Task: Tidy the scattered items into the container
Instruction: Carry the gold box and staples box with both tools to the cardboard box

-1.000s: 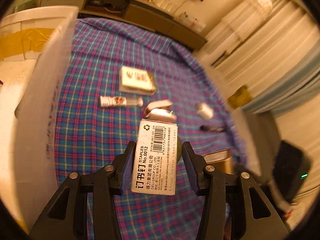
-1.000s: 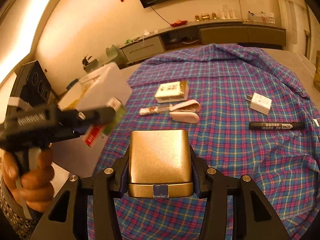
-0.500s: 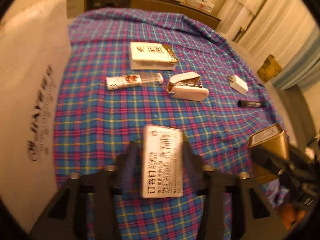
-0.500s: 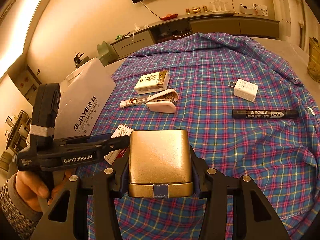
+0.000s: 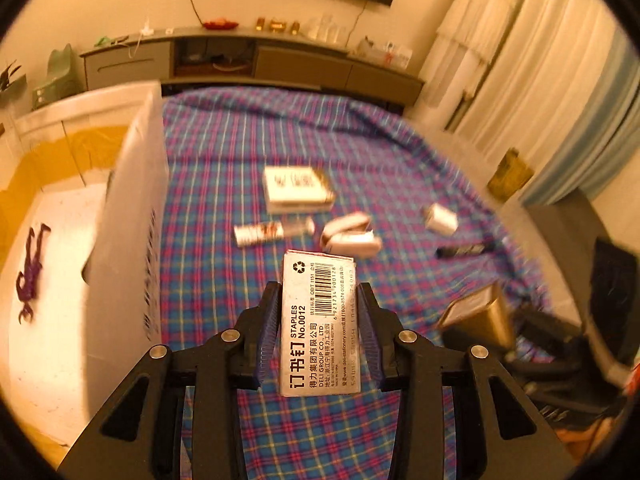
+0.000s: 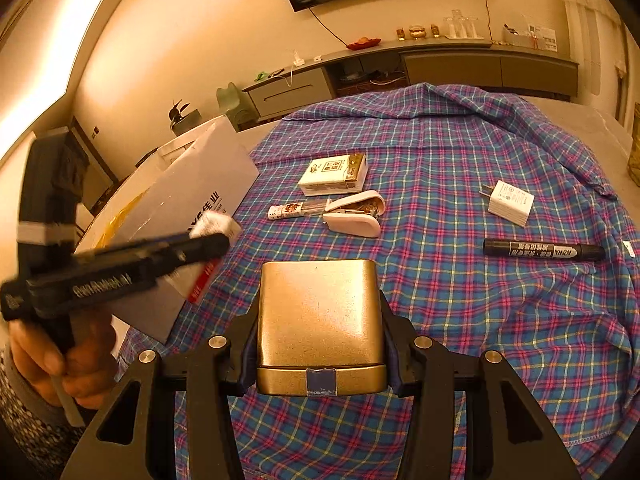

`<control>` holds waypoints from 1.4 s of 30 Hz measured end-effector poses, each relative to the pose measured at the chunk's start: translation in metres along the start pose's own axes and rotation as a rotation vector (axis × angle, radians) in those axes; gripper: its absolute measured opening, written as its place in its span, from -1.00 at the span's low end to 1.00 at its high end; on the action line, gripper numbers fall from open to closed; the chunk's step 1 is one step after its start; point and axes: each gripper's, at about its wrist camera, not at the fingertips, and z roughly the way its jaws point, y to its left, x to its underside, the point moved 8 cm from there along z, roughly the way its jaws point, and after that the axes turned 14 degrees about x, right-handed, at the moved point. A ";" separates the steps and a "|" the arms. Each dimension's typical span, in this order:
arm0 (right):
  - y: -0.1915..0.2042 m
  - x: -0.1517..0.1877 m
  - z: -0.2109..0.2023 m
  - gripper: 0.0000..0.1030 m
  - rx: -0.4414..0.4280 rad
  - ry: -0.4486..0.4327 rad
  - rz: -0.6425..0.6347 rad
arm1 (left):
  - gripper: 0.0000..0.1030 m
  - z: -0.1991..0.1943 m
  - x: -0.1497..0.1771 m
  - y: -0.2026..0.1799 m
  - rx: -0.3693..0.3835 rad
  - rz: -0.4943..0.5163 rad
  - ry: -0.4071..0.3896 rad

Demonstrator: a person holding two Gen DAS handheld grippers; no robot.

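A white staples box (image 5: 318, 320) with a barcode hangs above the plaid cloth, and my left gripper (image 5: 318, 292) is shut on its sides. The same left gripper (image 6: 208, 246) shows blurred in the right wrist view, in a person's hand beside the white cardboard container (image 6: 192, 184). The container's (image 5: 132, 208) open inside lies left of the staples box. My right gripper (image 6: 319, 304) is shut on a gold tin (image 6: 318, 312) over the near part of the table. The gold tin (image 5: 480, 312) also shows at lower right in the left wrist view.
On the plaid cloth (image 6: 440, 300) lie a white card box (image 6: 334, 174), a thin tube (image 6: 296, 210), a white stapler (image 6: 352, 216), a white charger plug (image 6: 510, 202) and a black marker (image 6: 544, 250). A purple figure (image 5: 30, 272) lies inside the container.
The left jaws narrowed onto the staples box and lifted it off the cloth, swinging toward the container. The right gripper with the gold tin stayed put.
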 end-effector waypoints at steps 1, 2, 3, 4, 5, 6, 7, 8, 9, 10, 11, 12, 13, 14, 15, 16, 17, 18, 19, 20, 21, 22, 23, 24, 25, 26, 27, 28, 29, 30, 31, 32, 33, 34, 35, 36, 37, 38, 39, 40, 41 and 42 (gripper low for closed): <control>0.002 -0.001 -0.002 -0.04 0.000 -0.006 -0.007 | -0.24 -0.004 -0.003 0.000 0.004 -0.002 -0.009; 0.004 -0.001 -0.004 -0.04 0.000 -0.012 -0.011 | -0.24 -0.010 -0.006 0.000 0.008 -0.005 -0.019; 0.007 -0.002 -0.006 -0.04 0.002 -0.019 -0.018 | -0.24 -0.014 -0.009 0.000 0.012 -0.009 -0.028; 0.011 -0.002 -0.009 -0.04 0.000 -0.024 -0.024 | -0.24 -0.019 -0.011 0.001 0.017 -0.010 -0.036; 0.015 -0.003 -0.011 -0.04 -0.002 -0.028 -0.029 | -0.24 -0.025 -0.014 0.001 0.019 -0.010 -0.046; 0.019 -0.004 -0.013 -0.04 -0.005 -0.031 -0.031 | -0.24 -0.030 -0.016 0.002 0.020 -0.009 -0.054; 0.024 -0.005 -0.015 -0.04 -0.012 -0.033 -0.034 | -0.24 -0.034 -0.018 0.003 0.022 -0.010 -0.062; 0.030 -0.007 -0.017 -0.04 -0.017 -0.035 -0.040 | -0.24 -0.039 -0.019 0.004 0.026 -0.012 -0.071; 0.035 -0.008 -0.019 -0.04 -0.021 -0.038 -0.048 | -0.24 -0.045 -0.022 0.005 0.030 -0.016 -0.082; 0.041 -0.010 -0.022 -0.04 -0.027 -0.042 -0.056 | -0.24 -0.052 -0.025 0.007 0.032 -0.020 -0.095; 0.049 -0.012 -0.025 -0.04 -0.035 -0.045 -0.064 | -0.24 -0.059 -0.027 0.007 0.037 -0.024 -0.109; 0.055 -0.014 -0.027 -0.04 -0.042 -0.049 -0.070 | -0.24 -0.064 -0.029 0.008 0.040 -0.027 -0.120; 0.063 -0.017 -0.031 -0.04 -0.050 -0.055 -0.080 | -0.24 -0.071 -0.032 0.010 0.043 -0.030 -0.133; 0.071 -0.020 -0.035 -0.04 -0.057 -0.061 -0.091 | -0.24 -0.078 -0.035 0.012 0.045 -0.034 -0.149; 0.078 -0.022 -0.038 -0.04 -0.063 -0.067 -0.100 | -0.24 -0.084 -0.037 0.014 0.047 -0.038 -0.161; 0.086 -0.025 -0.041 -0.04 -0.070 -0.073 -0.109 | -0.24 -0.090 -0.040 0.017 0.047 -0.043 -0.174; 0.092 -0.027 -0.044 -0.04 -0.077 -0.077 -0.116 | -0.24 -0.096 -0.042 0.019 0.047 -0.049 -0.185; 0.098 -0.029 -0.046 -0.04 -0.084 -0.081 -0.122 | -0.24 -0.101 -0.044 0.022 0.046 -0.056 -0.196; 0.106 -0.031 -0.049 -0.04 -0.092 -0.085 -0.131 | -0.24 -0.107 -0.046 0.026 0.044 -0.063 -0.208; 0.115 -0.034 -0.053 -0.04 -0.100 -0.090 -0.143 | -0.24 -0.113 -0.048 0.030 0.042 -0.072 -0.219; 0.121 -0.036 -0.055 -0.04 -0.104 -0.095 -0.153 | -0.24 -0.119 -0.049 0.034 0.041 -0.081 -0.232; 0.128 -0.038 -0.058 -0.04 -0.107 -0.101 -0.164 | -0.24 -0.125 -0.051 0.038 0.039 -0.090 -0.245; 0.136 -0.040 -0.061 -0.04 -0.111 -0.107 -0.176 | -0.24 -0.131 -0.052 0.042 0.037 -0.100 -0.258; 0.143 -0.043 -0.063 -0.04 -0.115 -0.112 -0.186 | -0.24 -0.135 -0.052 0.046 0.036 -0.107 -0.268; 0.148 -0.045 -0.065 -0.04 -0.117 -0.117 -0.194 | -0.24 -0.140 -0.053 0.050 0.035 -0.115 -0.278; 0.154 -0.048 -0.067 -0.04 -0.119 -0.122 -0.202 | -0.24 -0.146 -0.054 0.055 0.033 -0.125 -0.290; 0.160 -0.051 -0.070 -0.04 -0.123 -0.127 -0.210 | -0.24 -0.151 -0.056 0.059 0.033 -0.132 -0.298; 0.165 -0.054 -0.072 -0.04 -0.128 -0.131 -0.217 | -0.24 -0.155 -0.056 0.063 0.031 -0.139 -0.306; 0.171 -0.057 -0.074 -0.04 -0.131 -0.136 -0.224 | -0.24 -0.160 -0.057 0.067 0.030 -0.146 -0.315; 0.177 -0.060 -0.076 -0.04 -0.131 -0.143 -0.236 | -0.24 -0.164 -0.057 0.071 0.029 -0.152 -0.321; 0.182 -0.062 -0.078 -0.04 -0.130 -0.147 -0.247 | -0.24 -0.168 -0.057 0.074 0.027 -0.158 -0.328; 0.186 -0.064 -0.079 -0.04 -0.132 -0.151 -0.255 | -0.24 -0.173 -0.057 0.078 0.026 -0.163 -0.334; 0.191 -0.066 -0.081 -0.04 -0.134 -0.155 -0.266 | -0.24 -0.177 -0.056 0.082 0.024 -0.166 -0.340; 0.197 -0.068 -0.082 -0.04 -0.136 -0.159 -0.277 | -0.24 -0.181 -0.057 0.086 0.019 -0.167 -0.346; 0.202 -0.069 -0.084 -0.04 -0.138 -0.162 -0.287 | -0.24 -0.185 -0.057 0.089 0.011 -0.163 -0.351; 0.208 -0.071 -0.085 -0.04 -0.141 -0.165 -0.299 | -0.24 -0.189 -0.058 0.092 0.001 -0.156 -0.356; 0.213 -0.073 -0.086 -0.04 -0.144 -0.168 -0.307 | -0.24 -0.192 -0.058 0.095 -0.006 -0.150 -0.360; 0.218 -0.076 -0.085 -0.04 -0.148 -0.170 -0.314 | -0.24 -0.195 -0.059 0.098 -0.011 -0.144 -0.363; 0.223 -0.079 -0.085 -0.04 -0.152 -0.170 -0.319 | -0.24 -0.199 -0.059 0.102 -0.017 -0.140 -0.367; 0.227 -0.082 -0.084 -0.04 -0.156 -0.170 -0.323 | -0.24 -0.203 -0.059 0.108 -0.027 -0.143 -0.374; 0.232 -0.084 -0.082 -0.04 -0.160 -0.170 -0.326 | -0.24 -0.206 -0.059 0.113 -0.034 -0.148 -0.378; 0.236 -0.086 -0.081 -0.04 -0.164 -0.168 -0.329 | -0.24 -0.207 -0.059 0.117 -0.040 -0.157 -0.379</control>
